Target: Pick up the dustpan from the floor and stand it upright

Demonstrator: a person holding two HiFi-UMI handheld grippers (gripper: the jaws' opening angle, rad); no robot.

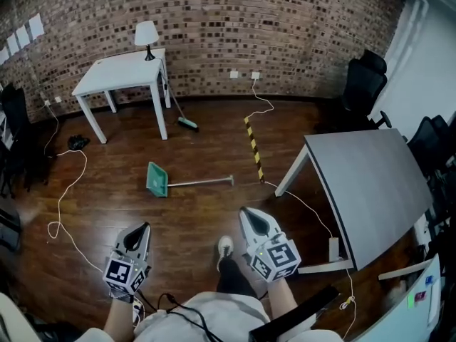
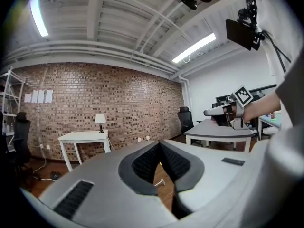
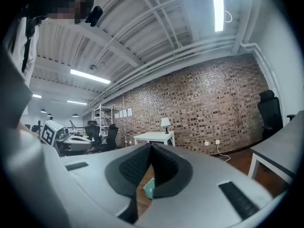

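In head view, seeing dustpan flat on floor, well ahead of left gripper and right gripper, both pressed together, empty.

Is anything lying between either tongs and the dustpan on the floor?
Nothing visible does. Only bare floor lies between the dustpan and the left tongs or the right tongs. Both tongs are shut and empty.

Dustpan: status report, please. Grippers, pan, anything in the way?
Left gripper and right gripper both shut, empty. Dustpan lying on floor ahead, untouched. Nothing between; white cable off to its left.
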